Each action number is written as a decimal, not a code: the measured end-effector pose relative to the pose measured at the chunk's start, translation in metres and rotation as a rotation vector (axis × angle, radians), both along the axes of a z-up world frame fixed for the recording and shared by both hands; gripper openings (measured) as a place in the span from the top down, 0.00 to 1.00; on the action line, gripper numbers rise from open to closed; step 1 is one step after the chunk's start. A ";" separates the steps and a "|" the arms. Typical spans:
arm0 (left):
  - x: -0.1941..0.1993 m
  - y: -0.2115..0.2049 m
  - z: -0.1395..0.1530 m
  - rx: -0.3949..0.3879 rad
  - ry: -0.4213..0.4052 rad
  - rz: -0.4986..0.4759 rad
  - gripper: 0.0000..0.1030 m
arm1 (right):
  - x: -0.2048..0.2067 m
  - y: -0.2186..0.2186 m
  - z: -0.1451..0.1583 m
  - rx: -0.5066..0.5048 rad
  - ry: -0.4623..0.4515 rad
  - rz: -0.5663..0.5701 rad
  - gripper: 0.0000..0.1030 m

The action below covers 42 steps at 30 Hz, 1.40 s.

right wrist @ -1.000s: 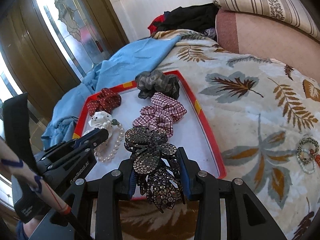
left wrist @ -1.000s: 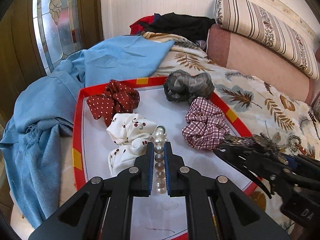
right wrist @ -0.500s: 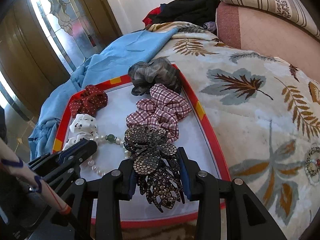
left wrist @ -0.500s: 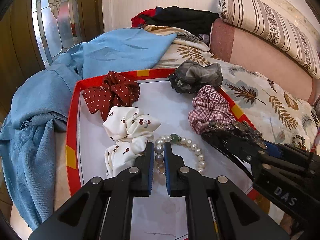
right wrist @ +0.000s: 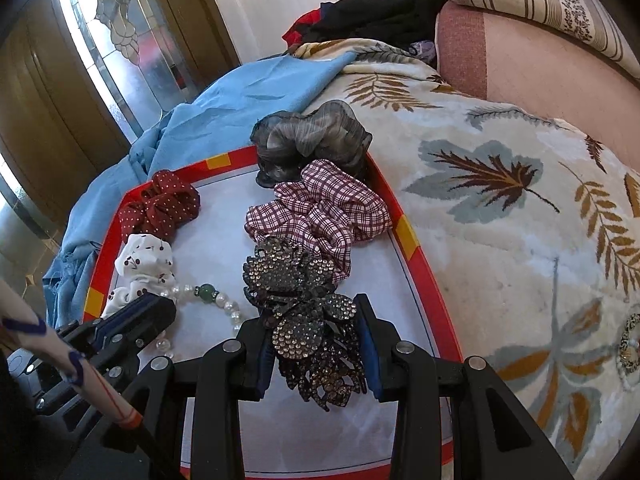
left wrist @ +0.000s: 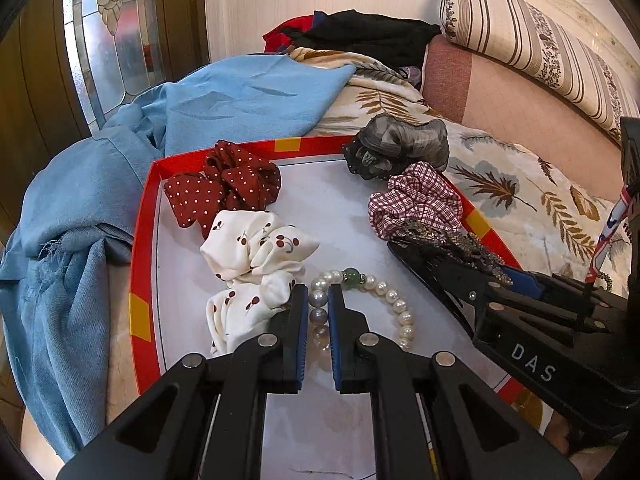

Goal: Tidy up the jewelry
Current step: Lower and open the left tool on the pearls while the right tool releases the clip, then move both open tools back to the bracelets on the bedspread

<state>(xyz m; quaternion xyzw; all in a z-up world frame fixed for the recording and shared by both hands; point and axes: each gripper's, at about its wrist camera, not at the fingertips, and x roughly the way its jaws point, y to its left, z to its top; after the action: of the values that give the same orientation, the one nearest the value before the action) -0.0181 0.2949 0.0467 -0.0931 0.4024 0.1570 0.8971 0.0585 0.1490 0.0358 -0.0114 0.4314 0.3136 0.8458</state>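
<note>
My left gripper (left wrist: 318,300) is shut on a pearl bracelet (left wrist: 394,305) with one green bead, its loop lying on the white tray with a red rim (left wrist: 140,280). My right gripper (right wrist: 316,320) is shut on a dark rhinestone flower hair clip (right wrist: 298,304), held low over the tray's right side (right wrist: 408,236). The tray holds a red dotted scrunchie (left wrist: 224,190), a white cherry-print scrunchie (left wrist: 256,252), a grey scrunchie (left wrist: 396,148) and a plaid scrunchie (left wrist: 416,200). The bracelet (right wrist: 224,304) and left gripper (right wrist: 132,324) show at lower left in the right wrist view.
The tray sits on a leaf-print blanket (right wrist: 500,208). Blue cloth (left wrist: 120,168) lies bunched at the tray's left and far edge. Dark clothes (left wrist: 360,36) and a striped cushion (left wrist: 540,36) lie behind. More beaded jewelry (right wrist: 630,344) lies on the blanket at the right.
The left gripper lowered the bracelet from hanging upright until its loop spread flat on the tray. The right gripper moved the hair clip forward over the tray toward the plaid scrunchie.
</note>
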 end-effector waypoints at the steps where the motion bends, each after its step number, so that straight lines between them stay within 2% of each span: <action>1: 0.000 0.000 0.000 0.001 0.000 0.001 0.91 | 0.000 0.000 0.000 -0.001 -0.001 0.001 0.62; 15: 0.000 0.001 0.000 -0.001 -0.002 0.004 0.91 | -0.002 -0.005 0.000 -0.006 0.016 0.004 0.59; 22: -0.001 0.001 0.002 0.003 -0.008 0.011 0.91 | -0.008 -0.008 0.005 0.006 0.010 0.011 0.50; 27: -0.001 0.001 0.004 0.001 -0.013 0.007 0.90 | -0.012 -0.010 0.011 0.015 0.005 0.014 0.49; 29: -0.002 0.000 0.005 0.005 -0.017 0.009 0.82 | -0.014 -0.011 0.013 0.020 0.005 0.015 0.49; 33: -0.004 -0.001 0.007 0.008 -0.023 0.013 0.78 | -0.017 -0.013 0.018 0.027 -0.003 0.015 0.49; 36: -0.005 -0.001 0.008 0.009 -0.027 0.019 0.66 | -0.018 -0.017 0.022 0.032 -0.008 0.011 0.48; 42: -0.007 -0.001 0.013 0.010 -0.040 0.027 0.58 | -0.022 -0.031 0.031 0.058 -0.012 -0.003 0.47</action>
<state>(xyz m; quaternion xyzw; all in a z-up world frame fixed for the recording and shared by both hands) -0.0252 0.2944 0.0593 -0.0971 0.3822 0.1690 0.9033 0.0367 0.1178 0.0667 0.0122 0.4171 0.3247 0.8488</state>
